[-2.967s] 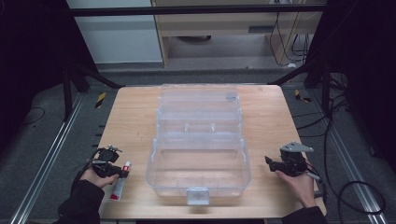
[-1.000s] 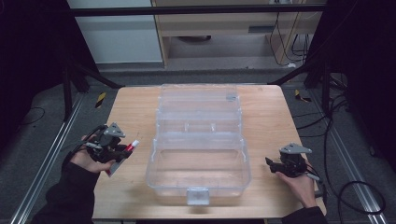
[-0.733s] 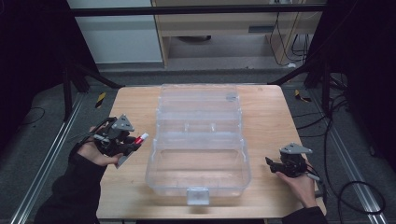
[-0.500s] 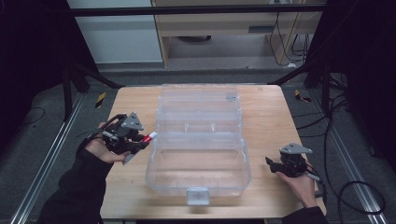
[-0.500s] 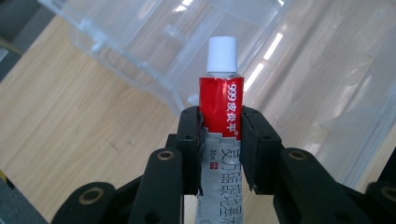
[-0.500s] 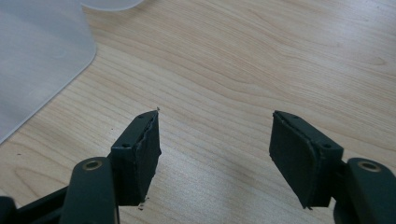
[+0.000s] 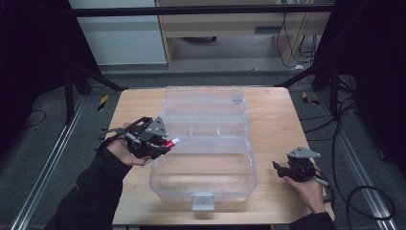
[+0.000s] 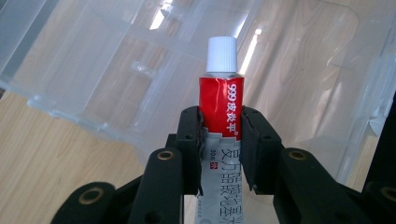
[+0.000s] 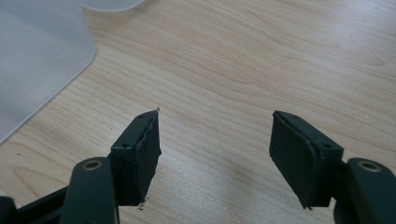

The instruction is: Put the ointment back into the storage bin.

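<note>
The left gripper (image 7: 160, 143) holds a red-and-white ointment tube (image 8: 221, 105) clamped between its black jaws, white cap (image 8: 221, 54) pointing away from the hand. Seen from the high view, the tube (image 7: 170, 143) hangs at the left edge of the clear plastic organizer box (image 7: 206, 172), its cap just over the box's rim. In the left gripper view, the box's see-through compartments (image 8: 140, 70) lie right behind the tube. The right gripper (image 7: 282, 168) sits on the wooden table (image 7: 273, 110), to the right of the box and apart from it; its jaws stand parted with nothing between them, bare wood (image 9: 224, 93) showing through the gap.
</note>
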A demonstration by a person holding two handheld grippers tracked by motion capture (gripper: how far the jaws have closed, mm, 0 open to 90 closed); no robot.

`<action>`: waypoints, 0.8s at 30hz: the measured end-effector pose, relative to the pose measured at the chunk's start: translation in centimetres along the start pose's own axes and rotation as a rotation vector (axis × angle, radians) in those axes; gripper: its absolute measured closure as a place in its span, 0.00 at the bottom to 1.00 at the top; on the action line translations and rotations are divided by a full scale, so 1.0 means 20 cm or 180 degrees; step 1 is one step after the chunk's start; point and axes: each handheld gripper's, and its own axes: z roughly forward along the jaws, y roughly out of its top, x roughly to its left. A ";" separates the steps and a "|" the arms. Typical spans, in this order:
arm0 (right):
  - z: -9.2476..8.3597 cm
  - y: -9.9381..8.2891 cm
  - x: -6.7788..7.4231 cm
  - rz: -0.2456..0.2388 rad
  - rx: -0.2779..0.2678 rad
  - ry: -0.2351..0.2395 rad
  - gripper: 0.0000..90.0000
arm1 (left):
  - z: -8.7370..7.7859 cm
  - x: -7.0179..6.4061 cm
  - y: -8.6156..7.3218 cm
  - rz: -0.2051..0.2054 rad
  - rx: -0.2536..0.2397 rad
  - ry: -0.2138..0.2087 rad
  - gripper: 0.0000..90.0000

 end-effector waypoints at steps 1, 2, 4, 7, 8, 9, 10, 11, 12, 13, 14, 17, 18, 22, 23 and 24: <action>0.00 0.00 0.00 -0.0002 -0.0001 0.0001 0.37 | 0.01 0.00 0.01 0.0042 0.0004 -0.0012 0.78; 0.00 0.00 0.00 -0.0003 -0.0001 0.0003 0.37 | 0.01 -0.01 0.02 0.0061 -0.0002 -0.0027 0.79; 0.00 0.00 0.00 -0.0007 0.0001 0.0003 0.37 | 0.03 -0.02 0.04 0.0122 -0.0003 -0.0050 0.78; 0.00 0.00 0.00 -0.0010 0.0004 0.0001 0.37 | 0.05 -0.02 0.07 0.0196 0.0017 -0.0118 0.78; 0.00 0.00 0.00 -0.0009 0.0002 0.0001 0.37 | 0.05 -0.02 0.07 0.0221 0.0021 -0.0131 0.78; 0.00 0.00 0.00 -0.0002 0.0006 0.0003 0.37 | 0.06 -0.03 0.07 0.0237 0.0035 -0.0152 0.78; 0.00 0.00 0.00 -0.0005 0.0007 0.0003 0.37 | 0.07 -0.03 0.07 0.0269 0.0052 -0.0160 0.78; 0.00 0.00 0.00 -0.0011 0.0002 0.0003 0.37 | 0.08 -0.03 0.08 0.0284 0.0070 -0.0177 0.78; 0.00 0.00 0.00 -0.0021 0.0003 0.0002 0.37 | 0.08 -0.03 0.08 0.0309 0.0072 -0.0196 0.78; 0.00 0.00 0.00 -0.0012 0.0004 0.0005 0.37 | 0.09 -0.03 0.08 0.0323 0.0062 -0.0225 0.78; 0.01 0.00 0.00 -0.0012 0.0000 0.0011 0.37 | 0.10 -0.03 0.08 0.0334 0.0062 -0.0259 0.78; 0.01 0.00 0.00 -0.0020 0.0028 0.0019 0.37 | 0.13 -0.05 0.09 0.0421 0.0092 -0.0308 0.78; 0.01 0.00 0.00 -0.0020 0.0032 0.0021 0.37 | 0.13 -0.06 0.09 0.0445 0.0110 -0.0339 0.78; 0.00 0.00 0.00 -0.0005 0.0019 0.0004 0.37 | 0.18 -0.08 0.09 0.0509 0.0156 -0.0435 0.78; 0.00 0.00 0.00 -0.0008 0.0021 0.0010 0.37 | 0.19 -0.08 0.09 0.0518 0.0165 -0.0435 0.78; 0.00 0.00 0.00 0.0001 0.0026 0.0017 0.37 | 0.20 -0.08 0.09 0.0526 0.0185 -0.0455 0.78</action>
